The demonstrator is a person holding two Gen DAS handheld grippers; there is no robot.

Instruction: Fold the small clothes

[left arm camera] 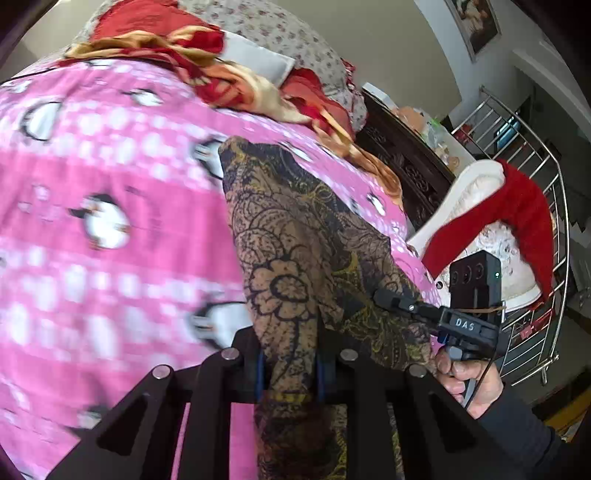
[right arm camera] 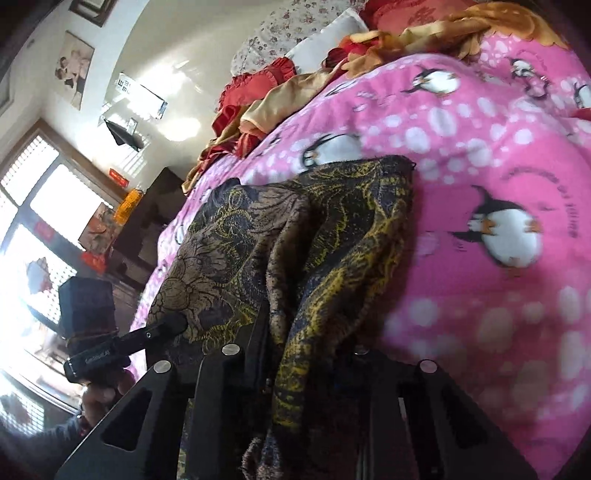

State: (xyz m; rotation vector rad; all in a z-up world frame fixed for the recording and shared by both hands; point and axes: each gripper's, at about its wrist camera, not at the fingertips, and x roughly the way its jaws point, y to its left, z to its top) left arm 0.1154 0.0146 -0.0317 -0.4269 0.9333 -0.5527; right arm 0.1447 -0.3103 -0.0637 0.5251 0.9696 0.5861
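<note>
A brown cloth with black and yellow flower patterns [left arm camera: 295, 229] lies stretched over a pink penguin blanket [left arm camera: 92, 184] on the bed. In the left wrist view my left gripper [left arm camera: 290, 365] is shut on the cloth's near edge, which is bunched between the blue pads. To its right, a hand [left arm camera: 469, 376] holds my right gripper [left arm camera: 386, 297], whose tip is against the same cloth. In the right wrist view my right gripper [right arm camera: 310, 350] is shut on a fold of the cloth [right arm camera: 258, 229], and my left gripper [right arm camera: 173, 325] grips the cloth's left edge.
A heap of red and gold bedding [left arm camera: 207, 62] and a floral pillow [left arm camera: 295, 33] lie at the bed's far end. Beside the bed are a dark carved cabinet [left arm camera: 402, 155], a white chair with a red cloth [left arm camera: 517, 210] and a metal railing [left arm camera: 532, 155]. A bright window [right arm camera: 37, 206] is at the left.
</note>
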